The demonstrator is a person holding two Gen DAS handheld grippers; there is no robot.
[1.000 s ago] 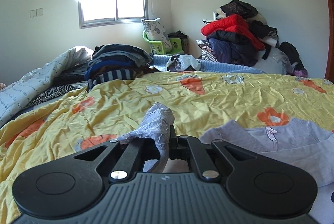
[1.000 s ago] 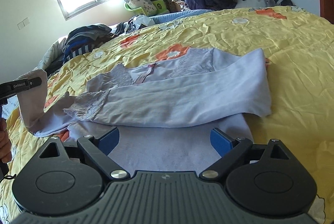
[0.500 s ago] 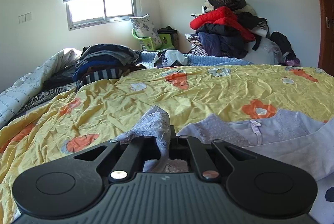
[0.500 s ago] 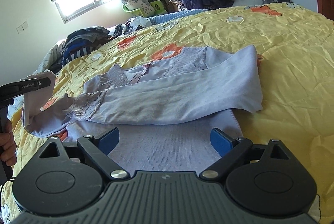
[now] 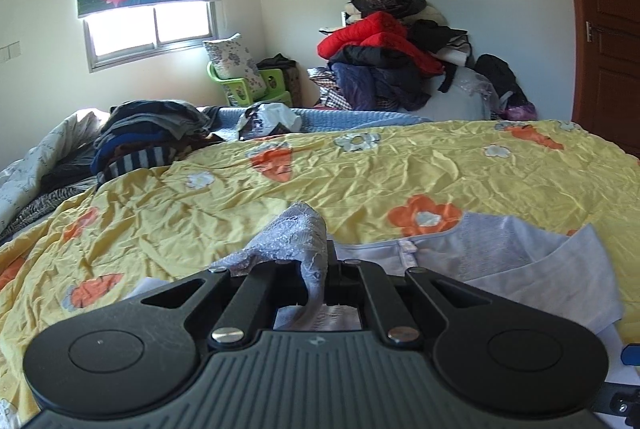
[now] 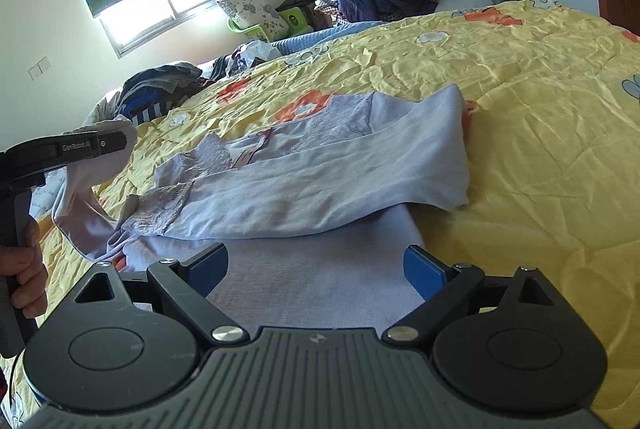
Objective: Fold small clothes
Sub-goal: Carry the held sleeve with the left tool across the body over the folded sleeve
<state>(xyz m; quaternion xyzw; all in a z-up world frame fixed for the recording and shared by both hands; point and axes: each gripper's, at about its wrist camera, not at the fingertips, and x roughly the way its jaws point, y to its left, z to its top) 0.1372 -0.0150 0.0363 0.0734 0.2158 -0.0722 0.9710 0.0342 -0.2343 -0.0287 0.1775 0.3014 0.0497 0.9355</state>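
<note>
Yellow flowered bedspread (image 6: 520, 133) under everything, and the lilac lace-trimmed top (image 6: 320, 185) lies flat across it, one sleeve already folded over the body. My left hand-held gripper (image 5: 325, 261) is clamped on the lace cuff (image 5: 298, 233) of the other sleeve, lifted clear of the bed. My right hand-held gripper (image 6: 316, 263) hangs spread wide over the hem, holding nothing. To do this well, I'd carry the cuff straight across the chest, keep the sleeve taut, and lay it parallel to the first one. My left pads are buried under lace, and the near hem is cut off behind both gripper bodies.
</note>
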